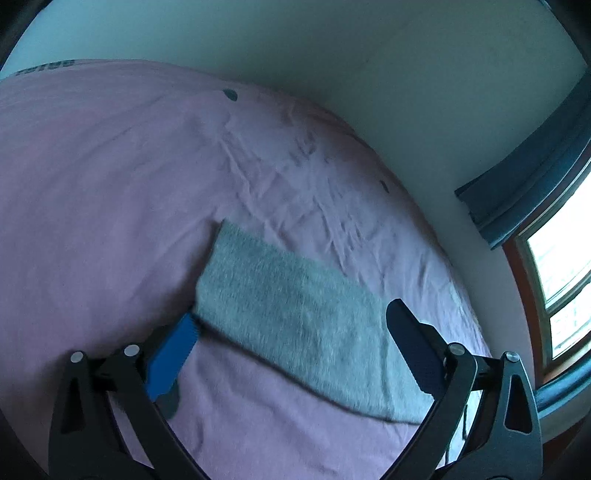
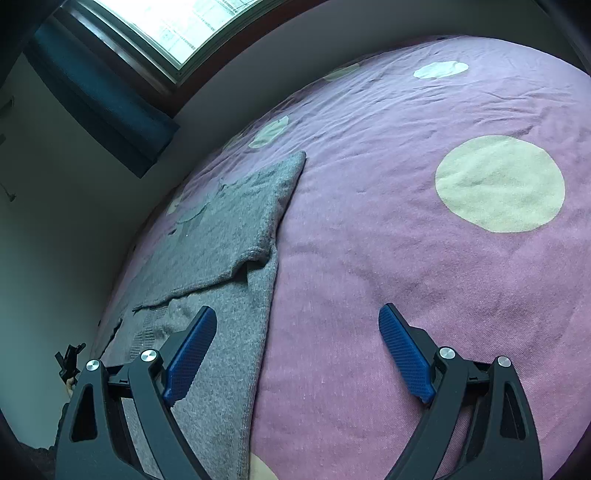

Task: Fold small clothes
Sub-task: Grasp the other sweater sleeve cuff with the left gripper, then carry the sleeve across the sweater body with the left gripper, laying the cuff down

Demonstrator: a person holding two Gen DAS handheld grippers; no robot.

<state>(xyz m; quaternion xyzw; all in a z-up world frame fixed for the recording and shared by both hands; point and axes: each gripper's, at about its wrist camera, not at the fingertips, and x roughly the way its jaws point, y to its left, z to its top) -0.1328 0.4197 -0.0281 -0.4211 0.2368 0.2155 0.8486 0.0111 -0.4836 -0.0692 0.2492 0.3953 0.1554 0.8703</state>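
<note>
**Both hand-held grippers wide over a grey garment on the bed**

The grey knitted garment (image 2: 229, 236) lay flat on the pink bedspread (image 2: 369, 240), along the side of the bed nearest the wall (image 2: 74, 221). Its upper part was folded over the lower part, leaving a ragged edge across the middle. The bedspread around it was creased and carried pale round spots, the largest (image 2: 498, 182) well apart from the garment, on the side away from the wall.

The right hand-held gripper (image 2: 297, 354) pointed forward and down at the bed with its jaws spread wide and nothing between its blue pads. Its left finger (image 2: 190, 354) stood over the lower part of the garment, near the garment's straight edge; whether it touched the knit could not be told. Its right finger (image 2: 406, 354) stood over bare bedspread.

In the left wrist view the garment (image 1: 295, 314) showed as a pale grey strip crossing the bedspread (image 1: 110, 184). The left hand-held gripper (image 1: 291, 350) was tilted downward over it, likewise spread wide and gripping nothing, one pad (image 1: 171, 356) just beside the strip's left corner, the other finger (image 1: 410, 347) over its right part. This view was a little blurred.

A window (image 2: 184, 26) with a dark blue curtain (image 2: 107, 110) stood in the wall beyond the garment.
</note>
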